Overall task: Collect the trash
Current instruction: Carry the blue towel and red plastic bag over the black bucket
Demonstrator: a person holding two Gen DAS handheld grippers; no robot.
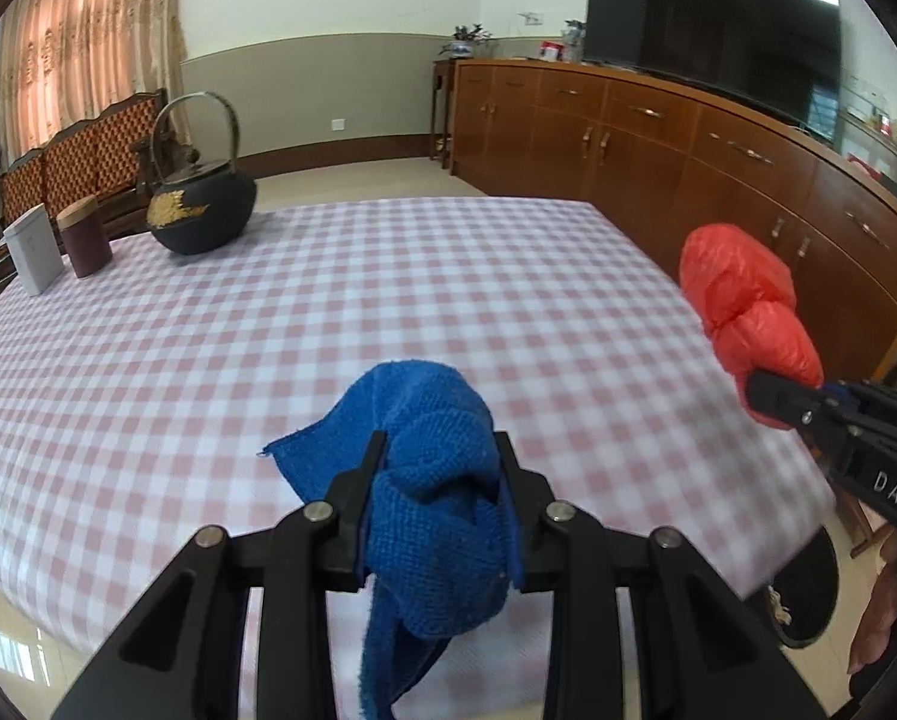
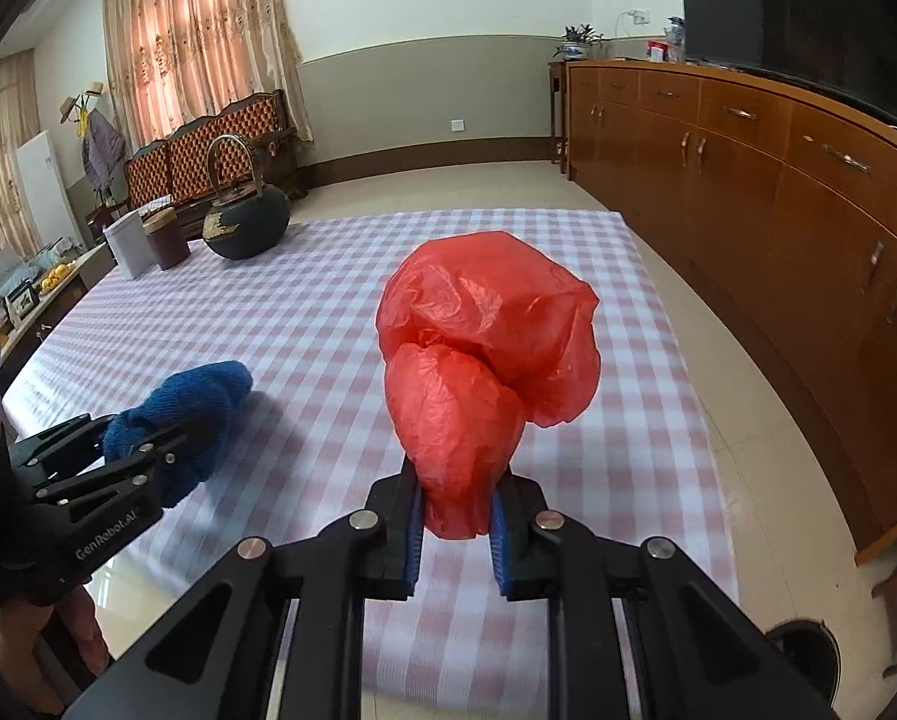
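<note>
My left gripper (image 1: 439,456) is shut on a crumpled blue cloth (image 1: 430,480) and holds it above the near part of the pink checked table (image 1: 328,312). My right gripper (image 2: 457,492) is shut on a bunched red plastic bag (image 2: 484,348) and holds it up over the table's right side. In the left wrist view the red bag (image 1: 742,306) and the right gripper (image 1: 772,399) show at the right. In the right wrist view the blue cloth (image 2: 190,408) and the left gripper (image 2: 142,441) show at the left.
A black iron kettle (image 1: 202,204), a dark brown canister (image 1: 83,237) and a white box (image 1: 33,249) stand at the table's far left. A long wooden sideboard (image 1: 688,162) with a TV runs along the right. A round black bin (image 2: 805,657) sits on the floor at lower right.
</note>
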